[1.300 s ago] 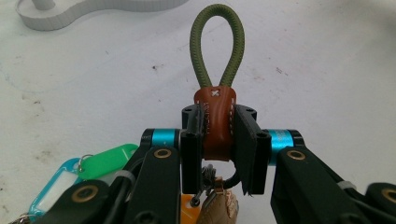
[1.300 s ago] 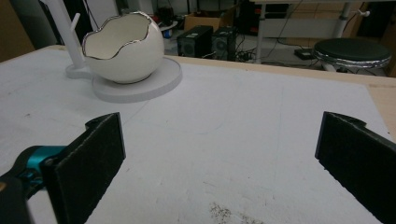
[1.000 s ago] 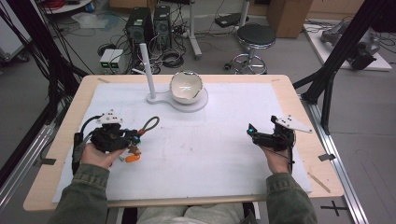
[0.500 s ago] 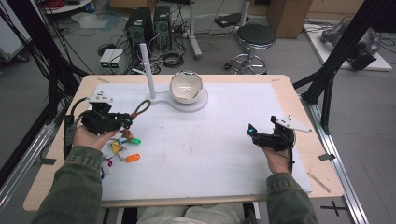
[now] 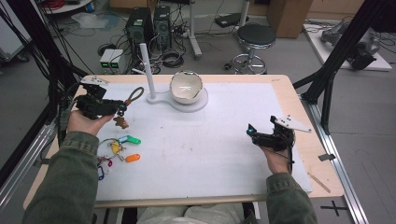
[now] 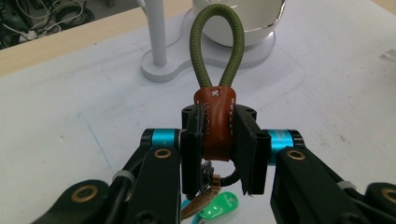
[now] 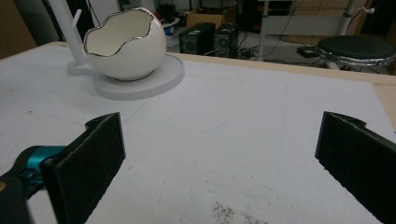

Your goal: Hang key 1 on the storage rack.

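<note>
Above the mat's left side, left tongs (image 6: 217, 140) clench the keychain tab (image 6: 215, 122), loop pointing toward the bowl (image 6: 238, 21); right tongs (image 7: 219, 163) gape.

No readable text, embossed lettering on brown leather tab (image 6: 215, 122) too blurred

We see the egg-shaped bowl (image 5: 186, 87) on its base (image 5: 198, 104) at the table's (image 5: 289, 93) far middle, the post (image 5: 146, 65) just left of it. The left gripper (image 5: 122, 109) sits at far left, the keys (image 5: 122, 148) nearer us below it; the right gripper (image 5: 250, 132) lies well apart at the right.
</note>
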